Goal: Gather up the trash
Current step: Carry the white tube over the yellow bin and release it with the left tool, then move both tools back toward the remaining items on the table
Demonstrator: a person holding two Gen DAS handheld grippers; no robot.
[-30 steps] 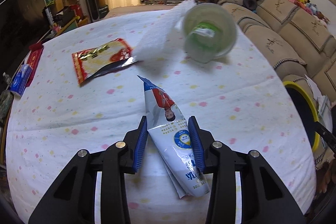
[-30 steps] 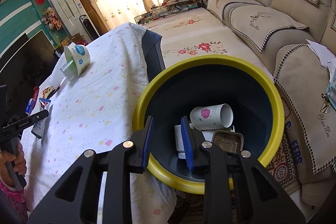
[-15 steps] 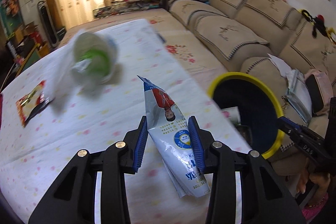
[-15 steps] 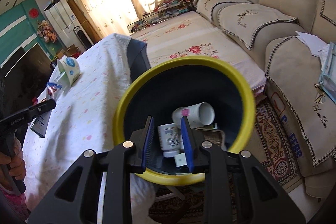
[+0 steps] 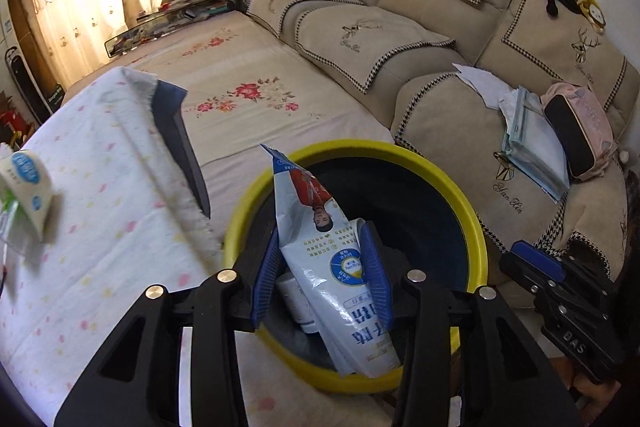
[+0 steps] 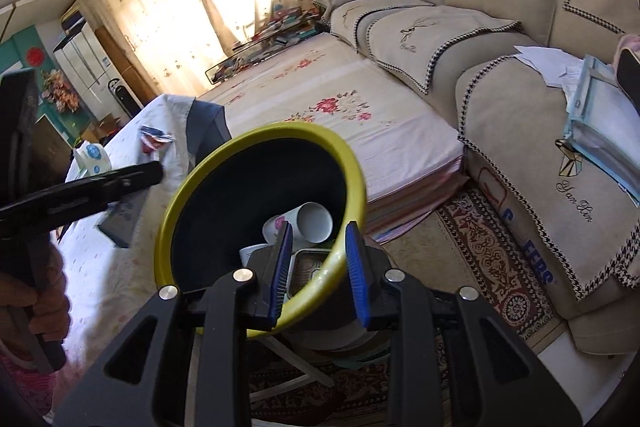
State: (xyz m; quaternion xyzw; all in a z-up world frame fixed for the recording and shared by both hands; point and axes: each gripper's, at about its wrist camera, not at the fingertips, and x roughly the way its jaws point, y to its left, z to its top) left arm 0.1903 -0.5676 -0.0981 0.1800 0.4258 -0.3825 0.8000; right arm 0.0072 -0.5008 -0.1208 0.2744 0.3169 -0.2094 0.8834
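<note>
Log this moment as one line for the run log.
left hand-held gripper: shut on milk pouch | over yellow-rimmed bin | right hand-held gripper: straddling bin rim

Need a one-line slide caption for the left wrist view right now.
Left gripper holds a blue-and-white pouch over the yellow-rimmed bin beside the table.

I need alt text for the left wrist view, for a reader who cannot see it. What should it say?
The left tongs grip a torn blue-and-white pouch above a yellow-rimmed bin that already holds trash. A table with a dotted white cloth lies to the left, a beige sofa behind, and the right tongs enter at the right edge.
</note>
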